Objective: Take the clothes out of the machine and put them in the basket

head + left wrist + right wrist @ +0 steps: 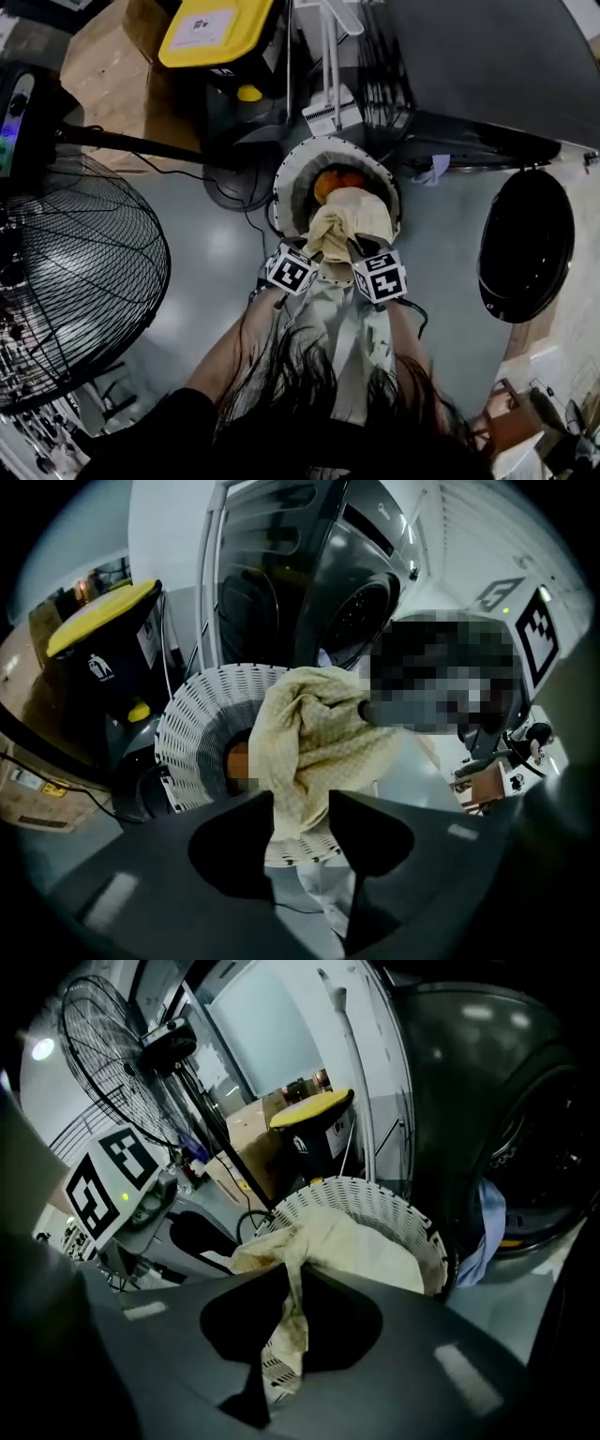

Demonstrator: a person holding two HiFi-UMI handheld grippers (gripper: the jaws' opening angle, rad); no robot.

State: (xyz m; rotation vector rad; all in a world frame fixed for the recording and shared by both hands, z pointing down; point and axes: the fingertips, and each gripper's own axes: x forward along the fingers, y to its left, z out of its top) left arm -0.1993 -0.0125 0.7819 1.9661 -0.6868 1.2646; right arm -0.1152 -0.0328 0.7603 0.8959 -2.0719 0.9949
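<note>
A pale yellow cloth (352, 220) hangs over the white slatted basket (286, 183), bunched between my two grippers. In the left gripper view the cloth (319, 733) fills the gap of my left gripper (301, 803), which is shut on it. My right gripper (294, 1274) pinches another fold of the cloth (356, 1246) just above the basket rim (394, 1208). An orange garment (336, 181) lies inside the basket. The dark washing machine (487, 66) stands behind, its round door (525, 244) swung open, and a light blue garment (487, 1218) hangs from its opening.
A big black floor fan (66, 281) stands to the left, its pole and cable running toward the basket. A yellow-lidded black bin (211, 33) and a cardboard box (94, 56) sit behind the basket. A person's arms and dark hair fill the bottom of the head view.
</note>
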